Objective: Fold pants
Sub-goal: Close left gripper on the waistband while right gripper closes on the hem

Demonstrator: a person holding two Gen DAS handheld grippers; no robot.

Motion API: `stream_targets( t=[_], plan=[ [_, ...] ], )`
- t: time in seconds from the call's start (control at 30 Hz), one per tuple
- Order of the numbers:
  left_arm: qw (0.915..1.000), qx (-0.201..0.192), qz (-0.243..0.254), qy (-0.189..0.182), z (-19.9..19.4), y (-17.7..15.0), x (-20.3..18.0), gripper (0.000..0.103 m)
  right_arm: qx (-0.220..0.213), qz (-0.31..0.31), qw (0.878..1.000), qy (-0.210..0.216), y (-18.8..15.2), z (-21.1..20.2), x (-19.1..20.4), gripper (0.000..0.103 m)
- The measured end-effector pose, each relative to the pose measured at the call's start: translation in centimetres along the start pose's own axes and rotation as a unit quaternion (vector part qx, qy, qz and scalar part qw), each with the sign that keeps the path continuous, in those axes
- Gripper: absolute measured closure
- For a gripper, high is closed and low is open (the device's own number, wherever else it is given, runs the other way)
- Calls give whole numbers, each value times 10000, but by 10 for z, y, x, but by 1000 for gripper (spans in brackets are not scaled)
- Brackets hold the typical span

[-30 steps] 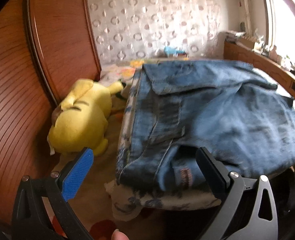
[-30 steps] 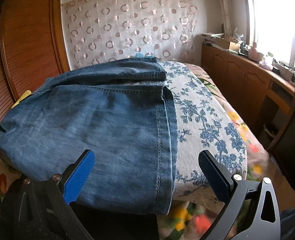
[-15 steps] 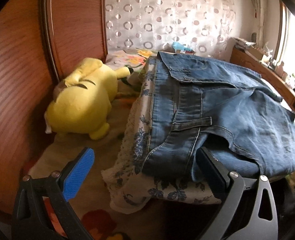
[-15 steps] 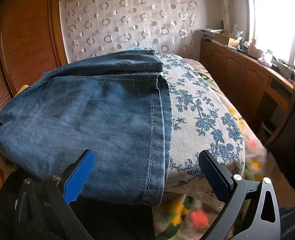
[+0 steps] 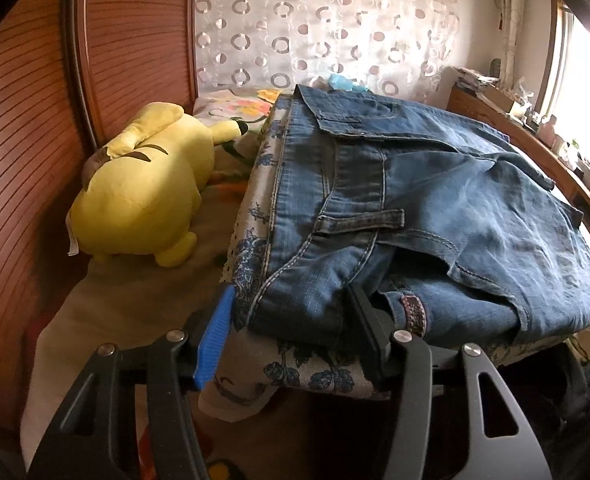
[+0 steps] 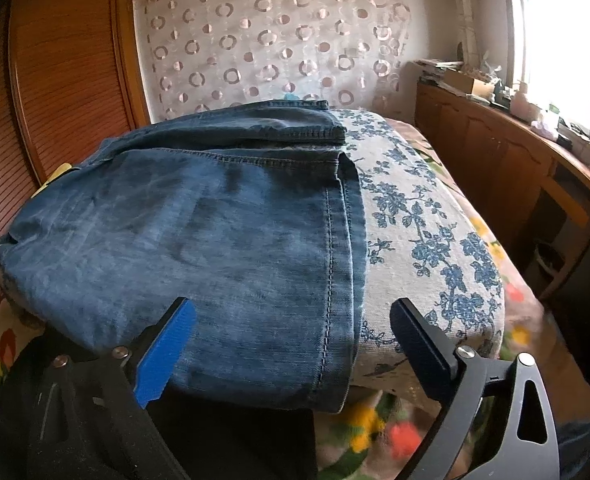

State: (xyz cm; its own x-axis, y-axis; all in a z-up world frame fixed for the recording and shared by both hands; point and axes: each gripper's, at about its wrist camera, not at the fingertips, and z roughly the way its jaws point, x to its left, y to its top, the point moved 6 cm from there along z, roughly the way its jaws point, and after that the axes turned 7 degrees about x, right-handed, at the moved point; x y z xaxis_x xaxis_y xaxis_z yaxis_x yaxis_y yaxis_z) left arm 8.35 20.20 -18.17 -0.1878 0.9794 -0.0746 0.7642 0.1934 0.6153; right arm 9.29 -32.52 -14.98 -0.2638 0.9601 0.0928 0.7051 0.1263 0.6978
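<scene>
Blue jeans (image 5: 435, 200) lie folded on a padded surface covered in blue-flowered cloth (image 5: 251, 216). In the left wrist view their waistband end, with belt loop and pocket, faces me. My left gripper (image 5: 291, 320) straddles the near waist corner, jaws closing; that corner and the cloth edge lie between the fingers, not clamped. In the right wrist view the leg hems of the jeans (image 6: 215, 240) hang over the near edge of the flowered cloth (image 6: 427, 216). My right gripper (image 6: 293, 312) has its jaws wide and closing slightly, with the near hem corner between them, untouched.
A yellow plush toy (image 5: 143, 196) lies left of the jeans against a slatted wooden headboard (image 5: 27, 128). A wooden cabinet (image 6: 507, 152) with clutter runs along the window side. A circle-patterned curtain (image 6: 275, 48) hangs behind. A patterned blanket (image 6: 375, 424) shows below the padded surface.
The left gripper has sunk toward the jeans' waist corner and its jaws have narrowed a lot around it. The right gripper stayed put, its jaws narrowing a little.
</scene>
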Motion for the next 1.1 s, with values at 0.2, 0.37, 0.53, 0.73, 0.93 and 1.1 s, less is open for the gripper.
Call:
stream_targets(
  t=[0.2,0.37,0.53,0.73,0.93,1.1],
  plan=[
    [9998,-81,122,107,-4,-4,-5,54,102,-118,9999,-16,-2,2,2,27],
    [9992,-214,278,211,-13,-4,-13,68,96,-134,9998,-74,-2,0,-2,40],
    [9991,-239,308,161,-13,-2,-15,77,54,-161,9998,-110,-1,-2,-1,72],
    [9990,-381,228,53,-21,0,-18,87,94,-344,9993,-59,0,-2,3,90],
    [9972,-710,236,-32,-44,15,-26,90,-82,-376,9993,38,13,-11,1,96],
    [9937,-1062,338,-106,-68,35,-36,90,-316,-445,9985,19,27,-20,-1,98]
  ],
)
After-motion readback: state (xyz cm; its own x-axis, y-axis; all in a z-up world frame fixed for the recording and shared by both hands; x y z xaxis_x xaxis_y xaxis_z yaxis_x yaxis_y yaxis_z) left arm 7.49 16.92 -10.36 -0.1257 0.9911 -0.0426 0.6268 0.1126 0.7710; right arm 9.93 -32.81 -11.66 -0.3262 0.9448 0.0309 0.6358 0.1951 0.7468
